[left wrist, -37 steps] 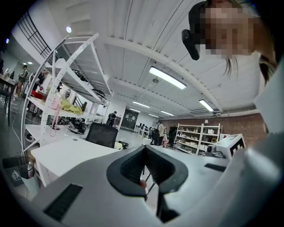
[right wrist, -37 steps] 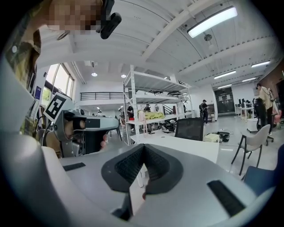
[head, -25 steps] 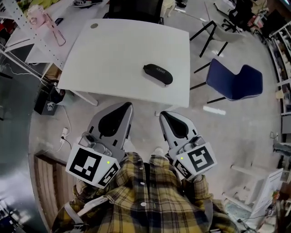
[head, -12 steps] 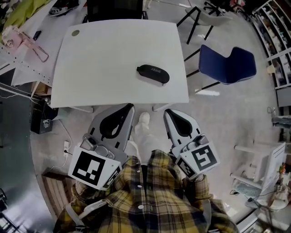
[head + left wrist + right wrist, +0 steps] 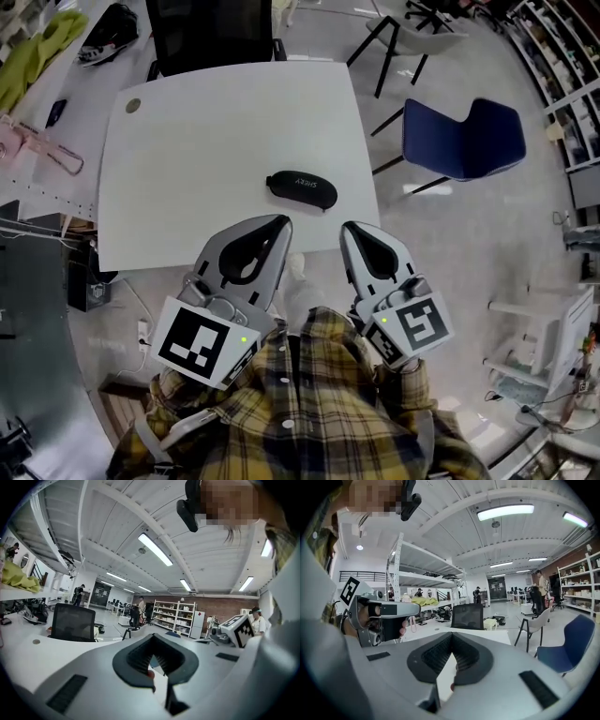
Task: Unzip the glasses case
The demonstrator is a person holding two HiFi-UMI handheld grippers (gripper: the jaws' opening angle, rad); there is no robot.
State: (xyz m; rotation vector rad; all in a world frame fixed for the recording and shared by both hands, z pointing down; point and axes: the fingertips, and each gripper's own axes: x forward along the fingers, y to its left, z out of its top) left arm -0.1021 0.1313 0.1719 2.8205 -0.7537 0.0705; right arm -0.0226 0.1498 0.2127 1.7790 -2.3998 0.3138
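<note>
The glasses case (image 5: 302,187) lies flat on the white tabletop (image 5: 206,141), toward its near right corner, its long side running roughly along the near edge. It sits just ahead of both grippers and touches neither.

The left gripper (image 5: 270,232) has its jaws pressed together with nothing between them. The right gripper (image 5: 358,239) looks the same in its own view, jaws closed and empty. Both point out over the near edge of the tabletop.

The case is a dark, rounded oblong, probably a light, semi-stiff shell with a smooth cover. On this slick surface it will likely skate if pulled from one end only. A sound plan is for one set of jaws to pin or pinch the body across its narrow width while the other takes the zip pull, which is likely a small, thin tab that needs a fine pinch.

The zip itself cannot be made out, and neither can the pull or the end it rests at. The pale print on the lid is too small to read. Neither gripper view shows the case at all, as each gripper's own body blocks the lower field.
</note>
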